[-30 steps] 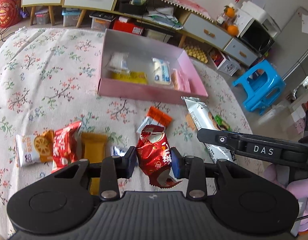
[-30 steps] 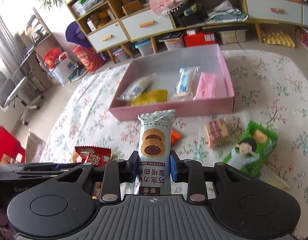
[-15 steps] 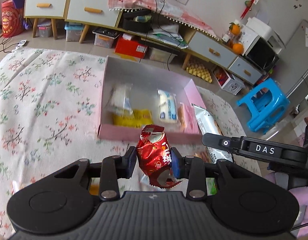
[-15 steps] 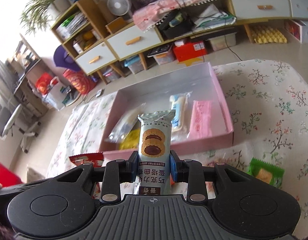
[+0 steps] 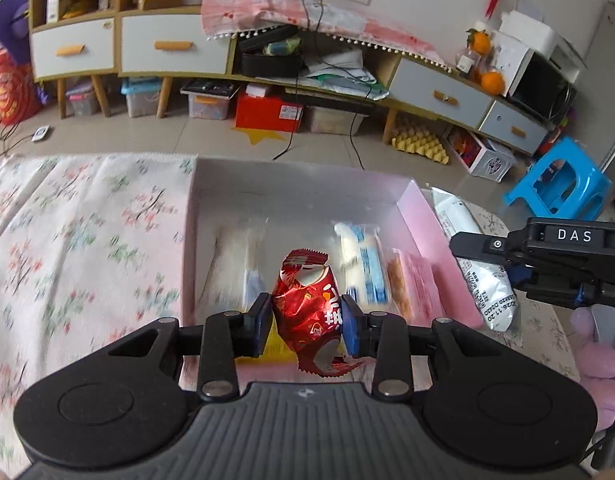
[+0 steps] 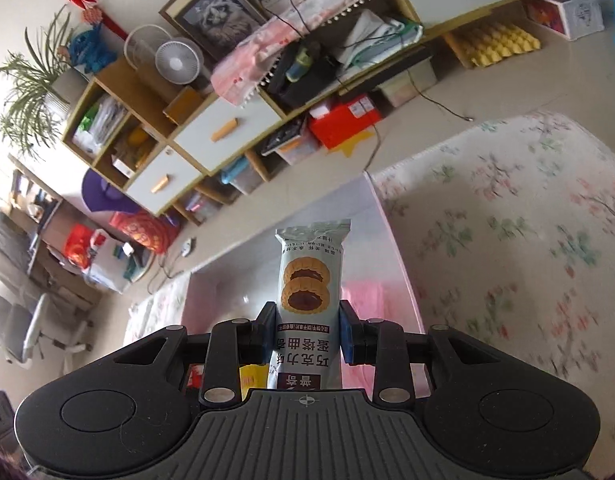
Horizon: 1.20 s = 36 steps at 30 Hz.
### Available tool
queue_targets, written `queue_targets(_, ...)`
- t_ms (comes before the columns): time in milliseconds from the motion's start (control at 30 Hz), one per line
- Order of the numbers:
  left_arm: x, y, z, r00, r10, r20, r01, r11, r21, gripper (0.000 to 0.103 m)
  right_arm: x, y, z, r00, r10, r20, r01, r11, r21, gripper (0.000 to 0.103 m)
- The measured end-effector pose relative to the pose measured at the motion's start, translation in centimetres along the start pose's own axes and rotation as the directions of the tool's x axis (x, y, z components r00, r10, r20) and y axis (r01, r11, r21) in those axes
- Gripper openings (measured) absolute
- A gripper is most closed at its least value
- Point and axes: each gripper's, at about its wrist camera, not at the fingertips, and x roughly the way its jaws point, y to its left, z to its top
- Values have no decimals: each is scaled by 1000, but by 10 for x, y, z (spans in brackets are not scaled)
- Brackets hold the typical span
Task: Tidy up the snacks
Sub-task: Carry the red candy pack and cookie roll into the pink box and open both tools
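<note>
My left gripper [image 5: 306, 326] is shut on a crumpled red snack packet [image 5: 307, 308] and holds it above the near part of the pink box [image 5: 421, 212]. Inside the box lie a clear packet [image 5: 235, 264], a white and blue packet [image 5: 363, 268], a pink packet [image 5: 415, 280] and a yellow packet [image 5: 277, 344]. My right gripper [image 6: 307, 334] is shut on a pale grey cookie packet [image 6: 307, 280] over the pink box [image 6: 399, 256]. It also shows at the right of the left wrist view [image 5: 519, 276], holding the cookie packet [image 5: 479, 276] beside the box's right wall.
The box stands on a floral cloth [image 5: 87, 240] that also covers the table to the right [image 6: 507, 220]. Beyond the table are low cabinets with drawers [image 5: 171, 44], floor clutter and a blue stool [image 5: 559, 184].
Both grippers have risen from the cloth and moved forward over the pink box, each still holding its packet. The loose snacks on the cloth have dropped out of view.
</note>
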Motion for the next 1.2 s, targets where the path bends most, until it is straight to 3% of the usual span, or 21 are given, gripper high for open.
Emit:
queue_targets(267,36,3,18,1000,-12,3,12,1000,28,33,43,-5,10,1000,-26,3,26,1000,-16,30)
queue_targets(533,52,-8,23,997,80,-6,-79,990,119,33,54,-14,16,999,-14,30,15,1000,-24,30)
queue_targets(800,61,-19,28,993,118,13,-118,979,168,35,61,-18,14,1000,24,-10,-24,1000,-17,35)
queue_targets(900,62,-23,28,990,140,7,-139,976,170,49,60,-17,14,999,31,-18,-31,999,-16,43)
queue_targets(967,61,-25,28,990,143,-1,-141,975,171,49,58,-16,14,999,38,-17,-38,999,-8,53)
queue_targets(1133,52,-26,27,985,171,3,-169,971,172,57,51,-12,13,999,42,-16,-42,999,-21,54)
queue_targets(1200,47,-25,27,986,168,5,-166,974,151,61,47,-10,13,999,41,-14,-41,999,-14,60)
